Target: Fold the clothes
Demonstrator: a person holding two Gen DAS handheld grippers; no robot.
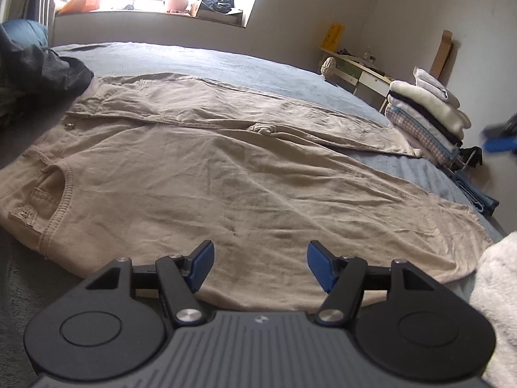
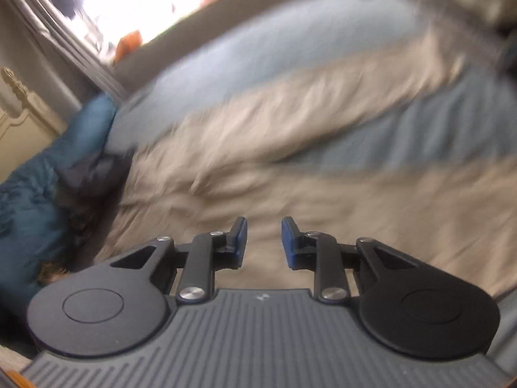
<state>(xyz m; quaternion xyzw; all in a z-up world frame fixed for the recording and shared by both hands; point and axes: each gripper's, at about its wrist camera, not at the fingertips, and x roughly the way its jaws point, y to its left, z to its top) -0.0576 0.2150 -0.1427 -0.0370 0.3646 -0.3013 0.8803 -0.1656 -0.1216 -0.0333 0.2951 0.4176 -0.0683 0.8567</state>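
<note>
Beige trousers (image 1: 226, 168) lie spread flat across the bed, waistband to the left and legs running right. My left gripper (image 1: 260, 265) hovers over their near edge, open, with nothing between its blue pads. The right wrist view is motion-blurred. It shows the same trousers (image 2: 323, 194) from a tilted angle, both legs stretching away over the sheet. My right gripper (image 2: 264, 242) is above the cloth with a narrow gap between its pads and nothing in it. A blurred blue piece at the left wrist view's right edge may be the right gripper (image 1: 501, 142).
The bed has a blue sheet (image 1: 226, 61). A stack of folded clothes (image 1: 429, 116) sits at its right end, a dark clothes pile (image 1: 42, 71) at the far left, and a white fluffy cloth (image 1: 497, 291) at the near right. A blue pillow (image 2: 42, 194) lies by the headboard.
</note>
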